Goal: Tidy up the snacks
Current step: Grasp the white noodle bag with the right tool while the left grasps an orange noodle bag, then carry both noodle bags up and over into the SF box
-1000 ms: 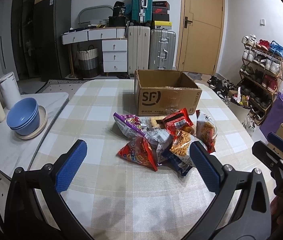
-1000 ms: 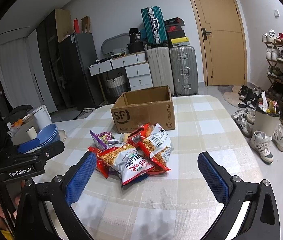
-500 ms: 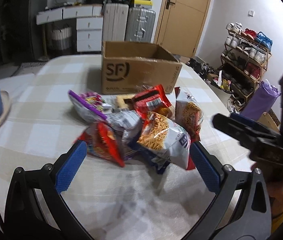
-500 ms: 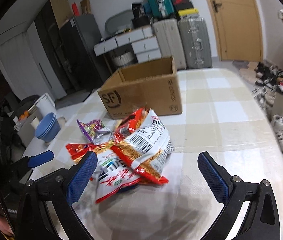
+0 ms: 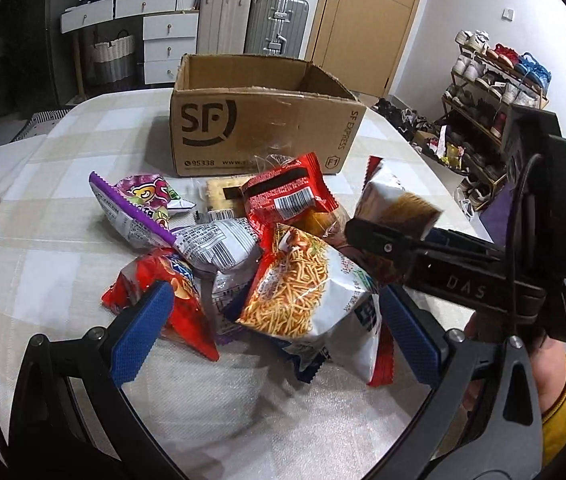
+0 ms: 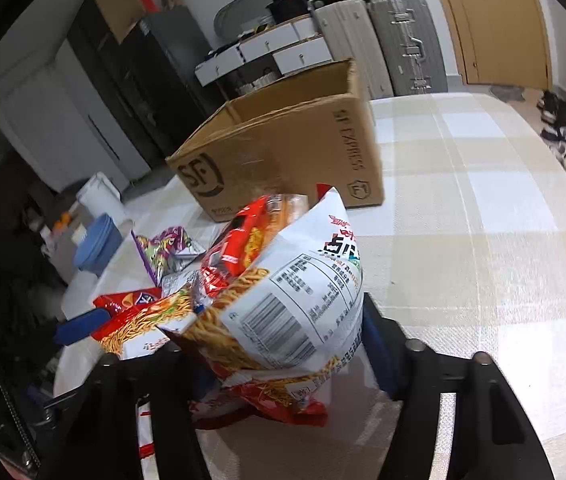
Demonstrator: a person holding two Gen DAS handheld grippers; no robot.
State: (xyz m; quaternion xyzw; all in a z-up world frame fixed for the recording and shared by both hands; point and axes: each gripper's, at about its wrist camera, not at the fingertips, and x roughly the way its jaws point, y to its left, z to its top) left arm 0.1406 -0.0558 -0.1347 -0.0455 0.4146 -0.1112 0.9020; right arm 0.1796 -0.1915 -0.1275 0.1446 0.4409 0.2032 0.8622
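1. The right gripper (image 6: 275,356) has just been closing its jaws and now pinches the white noodle-snack bag (image 6: 299,304) at lower centre, standing it upright, probably to lift it free of the heap.
2. The left gripper (image 5: 271,336) hangs with jaws spread wide around the near edge of the snack pile (image 5: 219,248), gripping nothing.
3. The open cardboard box (image 5: 259,136) waits at upper centre just behind the pile, likely the destination.

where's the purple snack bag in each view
Left wrist view: the purple snack bag lies left of centre, at the pile's left edge.
Right wrist view: it sits left of centre, behind the pile.
Shared landmark: the SF cardboard box behind the pile.
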